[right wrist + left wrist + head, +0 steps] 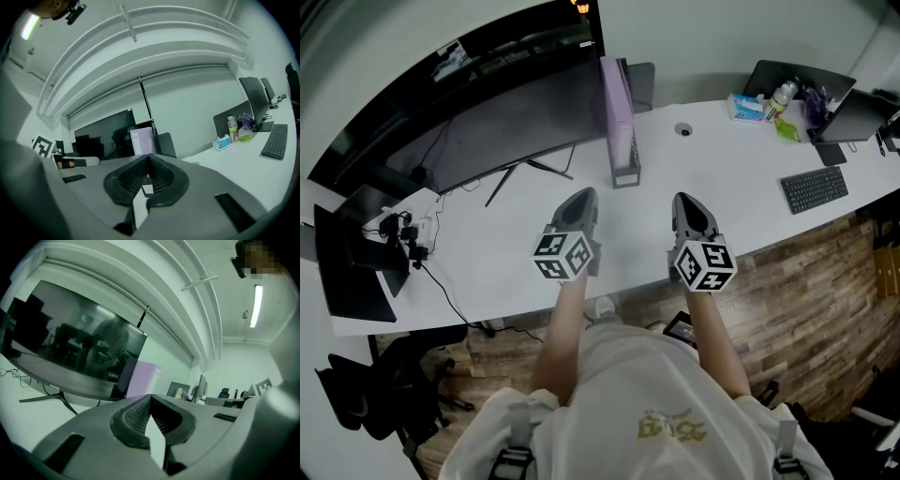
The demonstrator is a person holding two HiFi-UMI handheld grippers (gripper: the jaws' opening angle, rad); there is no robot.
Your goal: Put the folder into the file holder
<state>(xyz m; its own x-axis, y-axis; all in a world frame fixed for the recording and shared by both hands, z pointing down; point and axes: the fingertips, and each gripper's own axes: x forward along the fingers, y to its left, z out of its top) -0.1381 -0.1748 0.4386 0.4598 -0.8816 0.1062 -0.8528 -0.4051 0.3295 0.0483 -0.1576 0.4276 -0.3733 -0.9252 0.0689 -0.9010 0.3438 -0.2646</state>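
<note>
The lilac folder [616, 98] stood upright in the grey file holder [626, 174] near the back of the white worktop [712, 178], just beside the right edge of the big dark monitor [487, 117]. Both tools were nearer the front edge, well apart from it. The left hand-held gripper [583, 196] had its jaws pressed together with nothing between them, as did the right hand-held gripper [686, 200]. A keyboard [814, 188] lay far to the right.

One file holder [625, 173], one purple folder [616, 103] in it, one monitor [487, 122] left of it, one keyboard [814, 188] right of it, two grippers in front of it, left gripper [586, 195], right gripper [682, 199]
</note>
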